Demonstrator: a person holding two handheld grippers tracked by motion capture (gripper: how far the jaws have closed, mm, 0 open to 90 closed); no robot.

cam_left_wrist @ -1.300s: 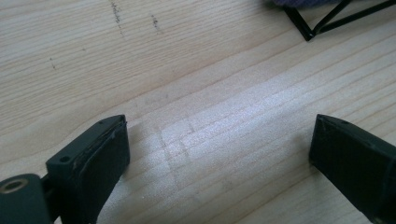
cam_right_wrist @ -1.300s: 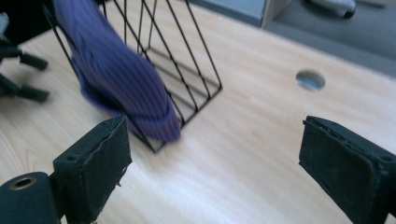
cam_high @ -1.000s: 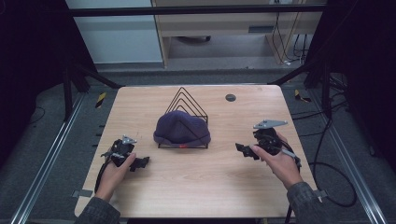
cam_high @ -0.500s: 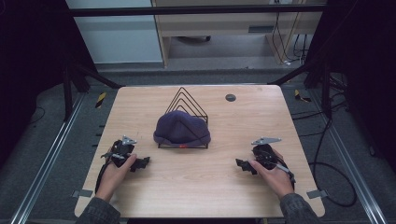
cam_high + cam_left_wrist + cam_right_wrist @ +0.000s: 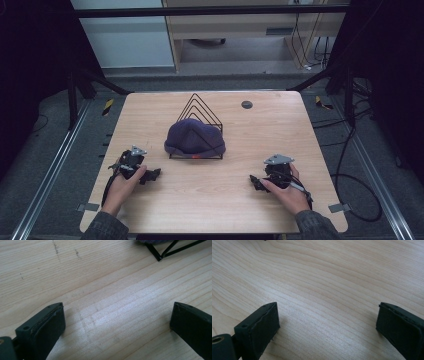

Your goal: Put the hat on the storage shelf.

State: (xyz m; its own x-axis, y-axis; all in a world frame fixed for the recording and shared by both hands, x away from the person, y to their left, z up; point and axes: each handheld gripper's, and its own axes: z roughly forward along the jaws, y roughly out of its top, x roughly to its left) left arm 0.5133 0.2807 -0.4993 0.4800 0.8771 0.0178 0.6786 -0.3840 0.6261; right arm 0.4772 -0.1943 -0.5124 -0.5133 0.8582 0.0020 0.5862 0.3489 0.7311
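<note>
A dark purple knit cap lies draped over the front of a black wire rack at the middle of the wooden table. My left gripper rests on the table at the front left, a hand around it, jaws wide open on bare wood. A corner of the wire rack shows at the top of the left gripper view. My right gripper rests at the front right, held in the other hand, its jaws also wide open with nothing between them.
A small dark round disc sits on the table near the back right. Metal floor rails run along both sides of the table, and cables lie on the floor at the right.
The right gripper has come down and back toward the front edge, now resting on the table. The left gripper has barely moved.
</note>
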